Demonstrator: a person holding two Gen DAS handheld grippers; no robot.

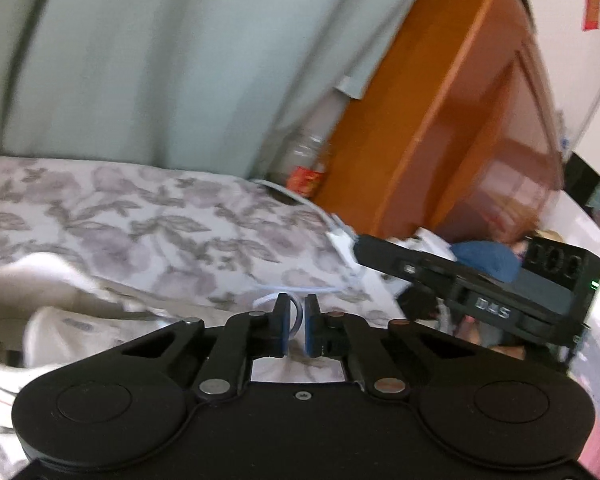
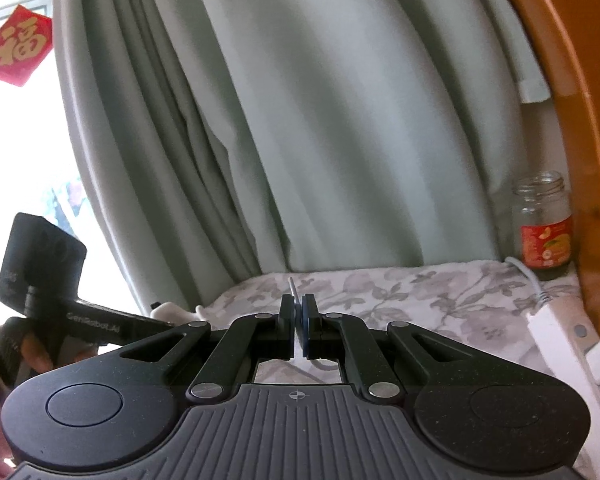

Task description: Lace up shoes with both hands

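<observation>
L fingers [image 1: 296,312] narrowly apart round lace loop [image 1: 296,316]; R fingers [image 2: 298,312] pinch lace tip [image 2: 293,289], pointing up.

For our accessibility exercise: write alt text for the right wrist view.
The right gripper pinches a white shoelace between its fingers above a floral bedspread, green curtain behind. A glass jar stands right.

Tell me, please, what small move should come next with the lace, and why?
Probably draw the two grippers gently apart to take up slack. The right gripper is shut on the lace, and a loose white loop of it sits between the left gripper fingers, which look not quite shut.
</observation>
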